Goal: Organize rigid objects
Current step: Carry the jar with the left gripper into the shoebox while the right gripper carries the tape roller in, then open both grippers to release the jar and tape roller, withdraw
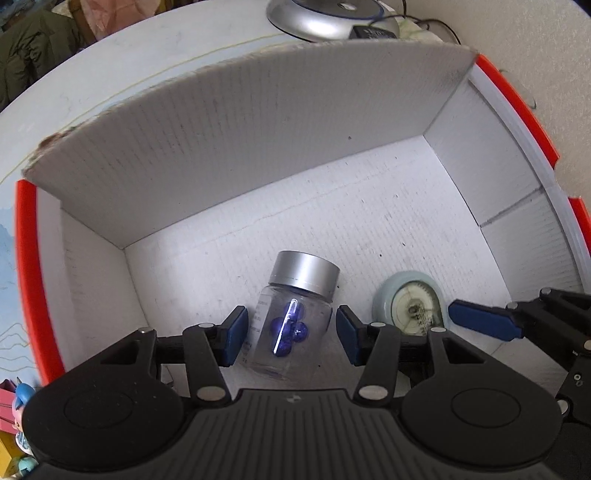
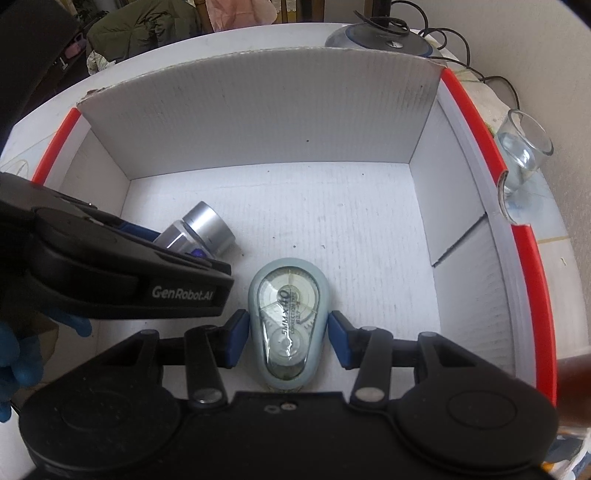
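Observation:
A clear jar (image 1: 291, 325) with a silver lid and blue marbles inside lies on the floor of a white cardboard box (image 1: 229, 147) with a red rim. My left gripper (image 1: 291, 332) is open, with a small gap between each pad and the jar. A pale blue correction tape dispenser (image 2: 288, 325) lies on the box floor to the right of the jar. My right gripper (image 2: 286, 338) is open around it, pads close to its sides. The dispenser (image 1: 410, 302) and a right finger (image 1: 484, 319) show in the left wrist view. The jar (image 2: 199, 229) and the box (image 2: 258, 122) show in the right wrist view.
A silver lamp base (image 1: 321, 18) stands behind the box. A clear glass cup (image 2: 524, 147) stands outside the box's right wall. Small toy figures (image 1: 18, 413) sit outside the box at the lower left. The left gripper's body (image 2: 110, 273) crosses the right wrist view.

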